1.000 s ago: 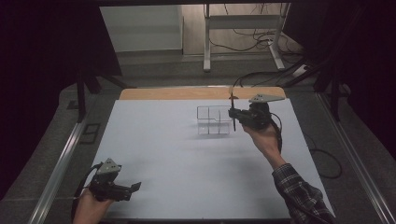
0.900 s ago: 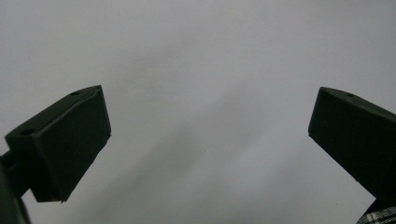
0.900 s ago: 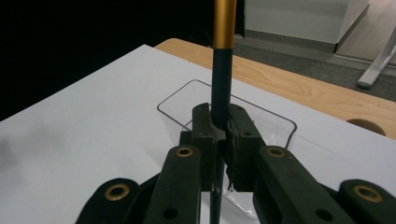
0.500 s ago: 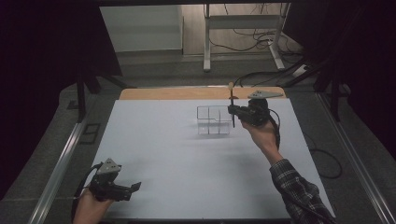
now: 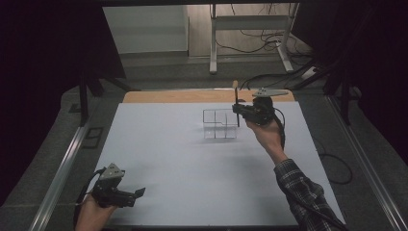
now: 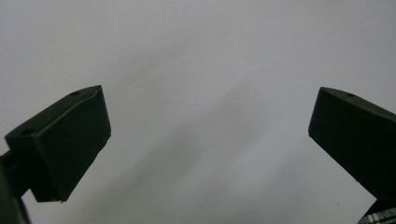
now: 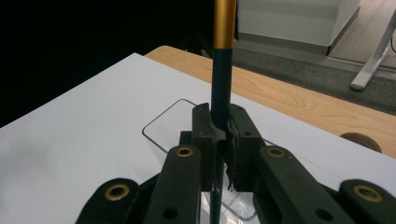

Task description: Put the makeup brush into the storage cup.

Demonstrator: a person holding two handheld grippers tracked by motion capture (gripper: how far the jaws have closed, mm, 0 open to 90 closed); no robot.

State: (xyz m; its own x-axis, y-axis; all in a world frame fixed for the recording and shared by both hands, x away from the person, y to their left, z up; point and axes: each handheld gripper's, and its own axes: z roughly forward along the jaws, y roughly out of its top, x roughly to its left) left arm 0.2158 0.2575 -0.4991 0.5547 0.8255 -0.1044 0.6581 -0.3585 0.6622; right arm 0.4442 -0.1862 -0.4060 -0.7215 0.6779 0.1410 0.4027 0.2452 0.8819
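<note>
A slim dark-blue stick [image 5: 236, 103] with a gold upper end stands upright, and my right gripper [image 5: 239, 109] is shut on its shaft. In the right gripper view the pads [image 7: 205, 135] pinch the stick [image 7: 221, 79] from both sides. Just below and beyond it is the clear compartment box [image 7: 163, 126]. From above, the stick's lower end hangs at the right side of that clear box [image 5: 220, 124]; whether it is inside I cannot tell. My left gripper [image 5: 137, 193] rests low at the table's near left corner. Its jaws stand wide apart over the bare white surface [image 6: 210, 140], holding nothing.
The white table sheet [image 5: 192, 168] has a wooden strip [image 5: 192, 96] along its far edge. A brown round thing [image 7: 359, 140] sits on that strip. A metal rail [image 5: 62, 168] runs along the left side. Desk legs [image 5: 211, 48] and cables lie on the floor behind.
My right hand has lifted the stick slightly, so its gold end sits higher in the picture. The left gripper has not moved.
</note>
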